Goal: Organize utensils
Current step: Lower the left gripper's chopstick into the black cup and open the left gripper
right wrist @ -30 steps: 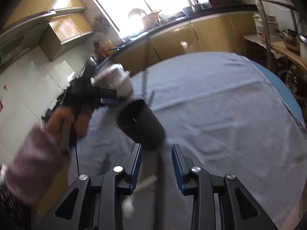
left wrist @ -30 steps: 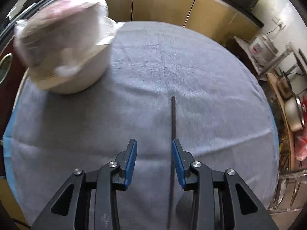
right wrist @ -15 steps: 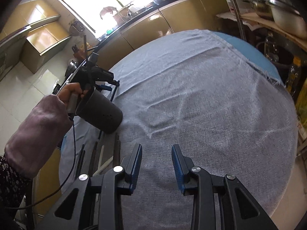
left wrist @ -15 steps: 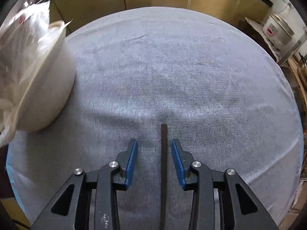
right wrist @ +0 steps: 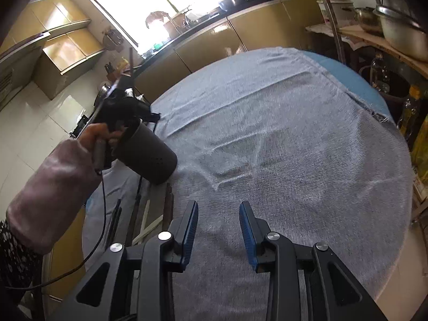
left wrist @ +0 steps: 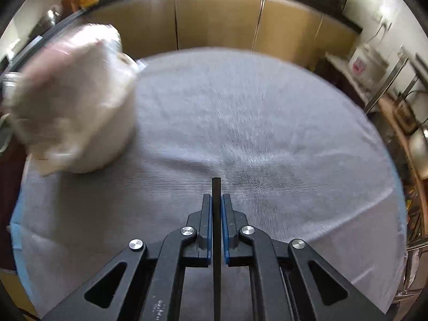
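The black chopstick [left wrist: 216,214] was pinched between the blue pads of the left gripper [left wrist: 216,200], its tip projecting just past the fingertips and its shaft running back under the camera. In the right wrist view that gripper [right wrist: 125,91] was held above the open mouth of the dark holder [right wrist: 149,157], which stood near the edge of the grey tablecloth [right wrist: 294,147]. More utensils [right wrist: 149,214] lay on the cloth just beside the holder. The right gripper [right wrist: 218,214] hung over bare cloth with fingers spread and nothing between them. For a clean insertion, the stick should probably be kept near vertical and centred over the holder's mouth, then released only once its lower end is inside the rim.
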`<state>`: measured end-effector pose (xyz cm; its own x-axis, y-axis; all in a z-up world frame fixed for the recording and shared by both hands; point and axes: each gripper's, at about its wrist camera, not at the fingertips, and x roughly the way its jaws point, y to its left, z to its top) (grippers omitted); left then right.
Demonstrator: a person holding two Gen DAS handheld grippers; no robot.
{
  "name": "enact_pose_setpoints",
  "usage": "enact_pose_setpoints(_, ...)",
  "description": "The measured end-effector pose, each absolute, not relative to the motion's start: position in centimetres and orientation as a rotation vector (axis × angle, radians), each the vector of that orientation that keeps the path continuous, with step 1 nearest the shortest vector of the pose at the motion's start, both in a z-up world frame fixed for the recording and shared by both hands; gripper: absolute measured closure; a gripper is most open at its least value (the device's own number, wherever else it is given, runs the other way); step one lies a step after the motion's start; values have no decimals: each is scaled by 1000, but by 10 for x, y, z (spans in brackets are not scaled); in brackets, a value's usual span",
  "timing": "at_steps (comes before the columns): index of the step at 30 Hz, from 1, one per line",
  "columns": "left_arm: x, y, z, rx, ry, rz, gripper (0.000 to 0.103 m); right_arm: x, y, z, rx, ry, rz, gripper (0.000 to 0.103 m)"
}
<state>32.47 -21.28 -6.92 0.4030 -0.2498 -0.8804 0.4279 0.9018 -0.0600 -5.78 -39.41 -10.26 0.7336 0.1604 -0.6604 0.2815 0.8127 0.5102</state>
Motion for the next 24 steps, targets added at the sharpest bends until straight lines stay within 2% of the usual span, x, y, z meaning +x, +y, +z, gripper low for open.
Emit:
enact_pose_setpoints(12, 203, -153, 77, 78, 660, -505, 97, -92, -346, -76, 578, 689, -62, 69)
enact_pose_setpoints(24, 142, -131, 155, 41, 474, -557, 97, -120, -309, -65, 517, 680, -40, 69)
